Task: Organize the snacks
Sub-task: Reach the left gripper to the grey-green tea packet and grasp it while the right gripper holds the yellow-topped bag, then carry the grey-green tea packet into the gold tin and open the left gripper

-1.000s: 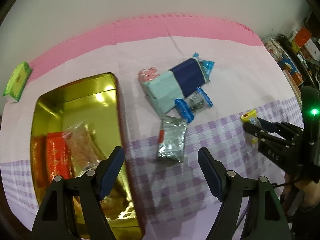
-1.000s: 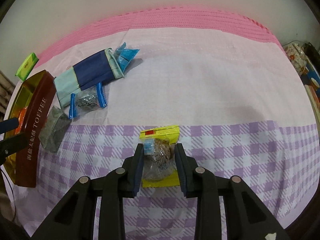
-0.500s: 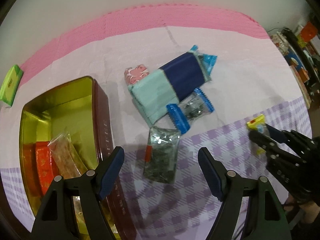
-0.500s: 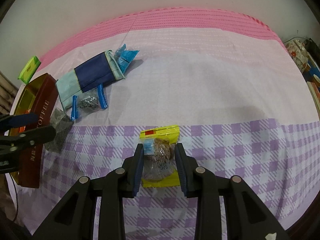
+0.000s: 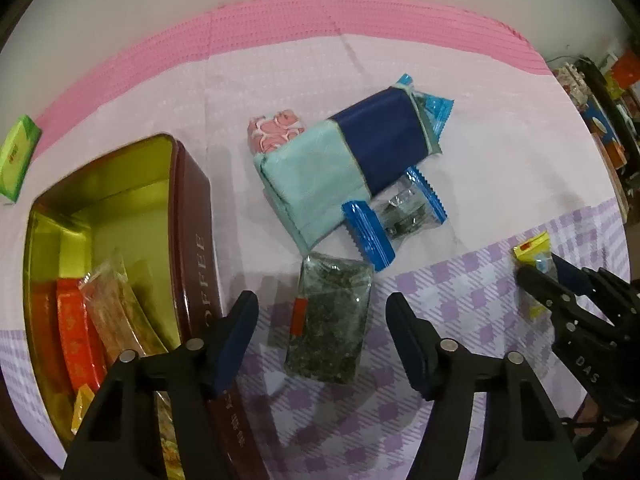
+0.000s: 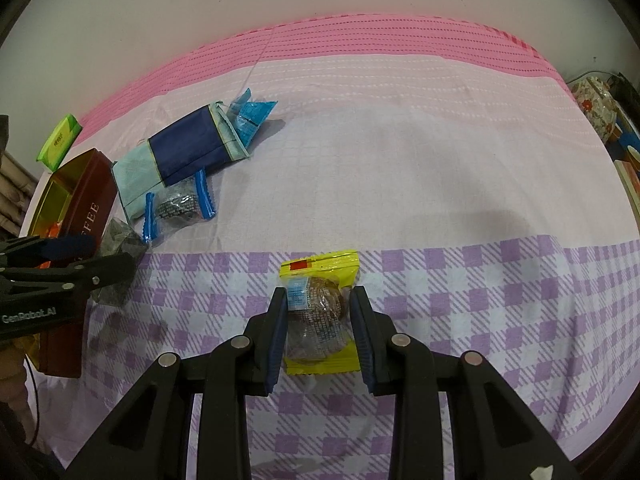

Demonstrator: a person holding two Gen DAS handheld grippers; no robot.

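My left gripper [image 5: 322, 314] is open and hovers just over a clear packet of dark snack [image 5: 330, 322], which lies between its fingers. To its left stands the maroon toffee tin [image 5: 192, 216] with orange and red packets [image 5: 76, 336] inside. My right gripper [image 6: 319, 314] is shut on a yellow-edged packet with a brown cake [image 6: 318, 308], resting on the cloth. It also shows in the left wrist view [image 5: 532, 250]. A teal and navy pack [image 5: 344, 164], a blue-ended packet [image 5: 394, 216] and a pink packet [image 5: 276, 130] lie beyond.
A green box [image 5: 16, 156] lies at the far left near the pink cloth border. Cluttered shelves [image 5: 600, 92] stand past the table's right edge. The left gripper [image 6: 68, 264] and tin [image 6: 86, 208] sit at the left of the right wrist view.
My left gripper has moved right from over the tin to over the clear dark-snack packet. My right gripper has stayed shut on the yellow packet.
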